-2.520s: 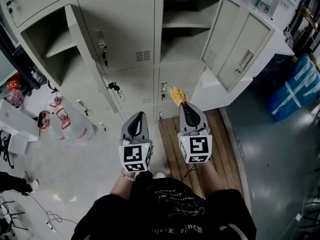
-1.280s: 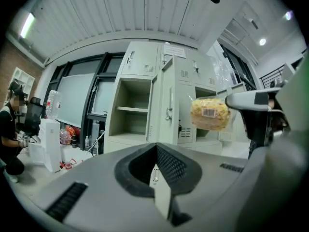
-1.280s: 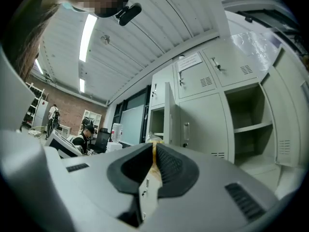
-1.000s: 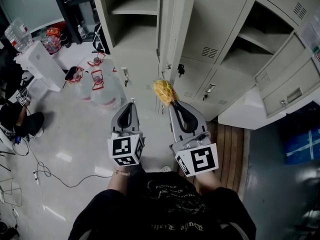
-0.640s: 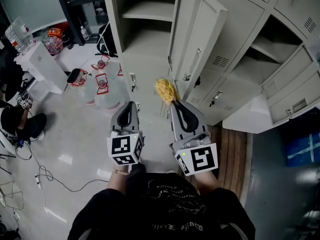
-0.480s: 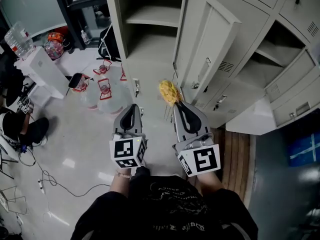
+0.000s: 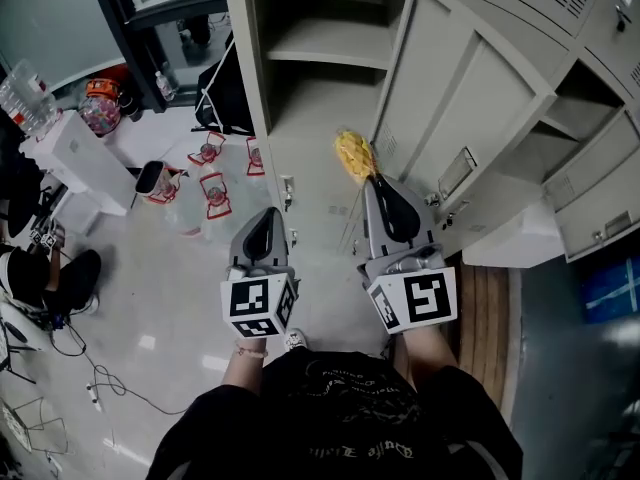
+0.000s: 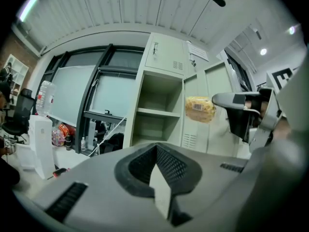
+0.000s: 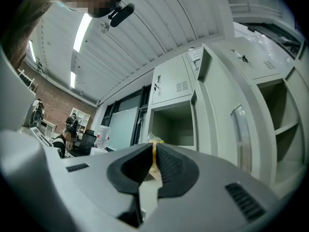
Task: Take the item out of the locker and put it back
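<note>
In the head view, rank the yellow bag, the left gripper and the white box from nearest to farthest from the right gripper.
1. yellow bag: pinched in the jaws of the right gripper, at its tip.
2. left gripper: alongside, to its left.
3. white box: far left, across the floor.

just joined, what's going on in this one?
A person stands at an open locker with a gripper in each hand. The right gripper is shut on a yellow packet, held up in front of the open compartment. The left gripper is shut and empty, alongside.
</note>
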Motion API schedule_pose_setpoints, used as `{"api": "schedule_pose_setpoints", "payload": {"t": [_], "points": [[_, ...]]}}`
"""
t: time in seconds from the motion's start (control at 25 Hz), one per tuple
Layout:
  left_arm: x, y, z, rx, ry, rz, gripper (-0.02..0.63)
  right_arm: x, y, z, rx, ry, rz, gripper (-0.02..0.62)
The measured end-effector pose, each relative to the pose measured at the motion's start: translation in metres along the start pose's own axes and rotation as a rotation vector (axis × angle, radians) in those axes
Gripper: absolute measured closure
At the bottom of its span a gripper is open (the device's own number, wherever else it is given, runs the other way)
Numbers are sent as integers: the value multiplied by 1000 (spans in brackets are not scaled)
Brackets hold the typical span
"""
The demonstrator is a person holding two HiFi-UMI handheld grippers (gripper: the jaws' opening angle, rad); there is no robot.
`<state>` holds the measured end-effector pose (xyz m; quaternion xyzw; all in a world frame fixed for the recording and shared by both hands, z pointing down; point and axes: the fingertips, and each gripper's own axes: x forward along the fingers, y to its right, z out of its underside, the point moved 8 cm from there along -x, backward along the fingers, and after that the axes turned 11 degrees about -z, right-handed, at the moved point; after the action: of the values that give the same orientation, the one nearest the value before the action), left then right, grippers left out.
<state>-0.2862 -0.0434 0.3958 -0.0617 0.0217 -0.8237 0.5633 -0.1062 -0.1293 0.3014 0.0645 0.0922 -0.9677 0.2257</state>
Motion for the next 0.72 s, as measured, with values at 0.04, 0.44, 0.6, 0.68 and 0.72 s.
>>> {"api": "schedule_pose_setpoints", "payload": {"t": [0.04, 0.44, 0.6, 0.68, 0.72], "points": [[6, -4, -2, 1, 3, 9, 600, 8, 2, -2, -9, 7, 10, 574], [51, -28, -27, 3, 36, 105, 600, 91, 25, -19, -123, 28, 75, 574], [65, -34, -39, -15, 53, 132, 600, 119, 35, -25, -166, 8, 99, 574], [72, -36, -47, -12, 70, 122, 600, 133, 41, -26, -186, -8, 104, 574], [75, -36, -51, -10, 77, 118, 600, 140, 44, -26, -195, -17, 106, 574]]}}
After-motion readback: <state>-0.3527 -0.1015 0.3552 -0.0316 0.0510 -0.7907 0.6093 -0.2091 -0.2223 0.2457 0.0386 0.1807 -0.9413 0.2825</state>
